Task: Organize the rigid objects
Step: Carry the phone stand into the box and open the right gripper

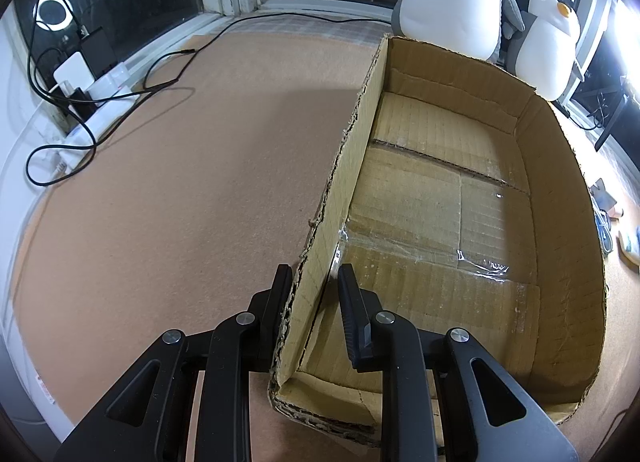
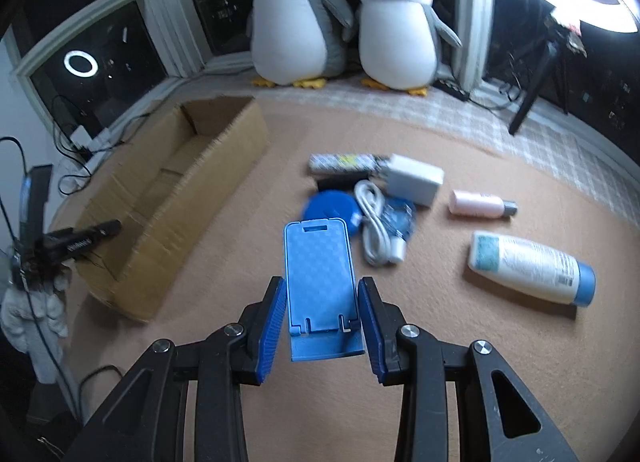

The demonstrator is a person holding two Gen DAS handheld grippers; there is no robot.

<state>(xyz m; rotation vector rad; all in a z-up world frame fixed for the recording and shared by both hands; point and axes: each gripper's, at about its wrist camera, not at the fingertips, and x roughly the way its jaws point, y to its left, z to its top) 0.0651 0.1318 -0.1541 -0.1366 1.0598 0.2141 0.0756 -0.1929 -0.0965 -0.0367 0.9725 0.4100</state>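
My left gripper (image 1: pixel 314 276) is shut on the left wall of an open cardboard box (image 1: pixel 448 190), one finger outside and one inside; the box holds nothing. In the right wrist view my right gripper (image 2: pixel 322 290) is shut on a light blue folding phone stand (image 2: pixel 320 274), held above the carpet. The same cardboard box (image 2: pixel 172 198) lies to the left, with the left gripper (image 2: pixel 80 240) at its near corner. On the carpet ahead lie a white charger block (image 2: pixel 414 178), a coiled white cable (image 2: pixel 376 228), a blue round disc (image 2: pixel 332 206), a pink bottle (image 2: pixel 480 204) and a white lotion bottle (image 2: pixel 532 268).
Two plush penguins (image 2: pixel 340 22) stand by the windows behind the box. A patterned flat bar (image 2: pixel 344 162) lies behind the charger. A tripod leg (image 2: pixel 532 94) and ring light stand at the right. Black cables and a power strip (image 1: pixel 92 102) lie left of the box.
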